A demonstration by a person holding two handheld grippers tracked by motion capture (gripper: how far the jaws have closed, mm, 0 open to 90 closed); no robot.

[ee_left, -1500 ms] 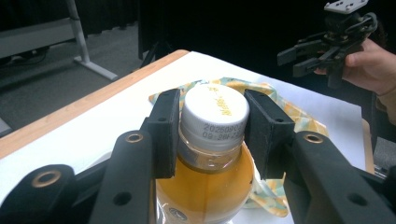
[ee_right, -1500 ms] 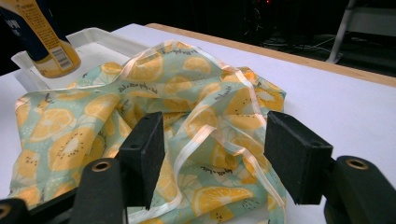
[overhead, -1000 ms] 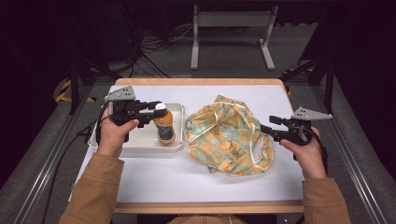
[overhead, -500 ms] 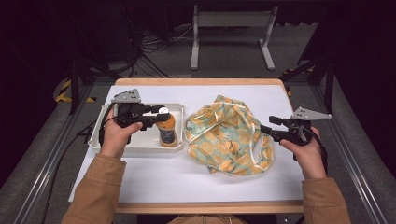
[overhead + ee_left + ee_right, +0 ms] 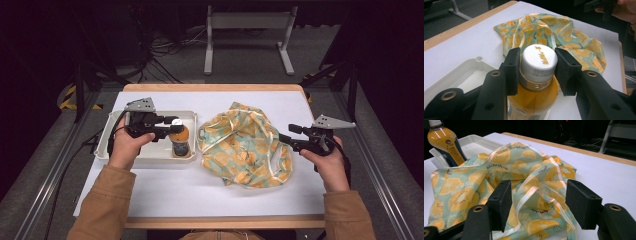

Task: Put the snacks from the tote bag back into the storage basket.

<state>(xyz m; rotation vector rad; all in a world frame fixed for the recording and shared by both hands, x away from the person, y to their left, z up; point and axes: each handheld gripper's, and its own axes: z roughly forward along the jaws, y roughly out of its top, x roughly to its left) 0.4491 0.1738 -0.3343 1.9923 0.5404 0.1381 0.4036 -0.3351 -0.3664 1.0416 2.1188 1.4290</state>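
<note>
The left gripper [image 5: 537,72] pinches the white cap of the orange drink bottle [image 5: 179,140], which stands upright, cap up, in the white tray [image 5: 112,134]. Farther right, the right gripper [image 5: 539,200] is spread before the fruit-print bag [image 5: 240,145].

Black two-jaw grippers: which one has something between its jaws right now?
The left gripper: its pads flank the white cap of the orange drink bottle. The right gripper stands open, pointing at the fruit-print cloth bag.

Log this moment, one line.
left gripper: shut on bottle cap | bottle: upright in tray | right gripper: open by bag
</note>
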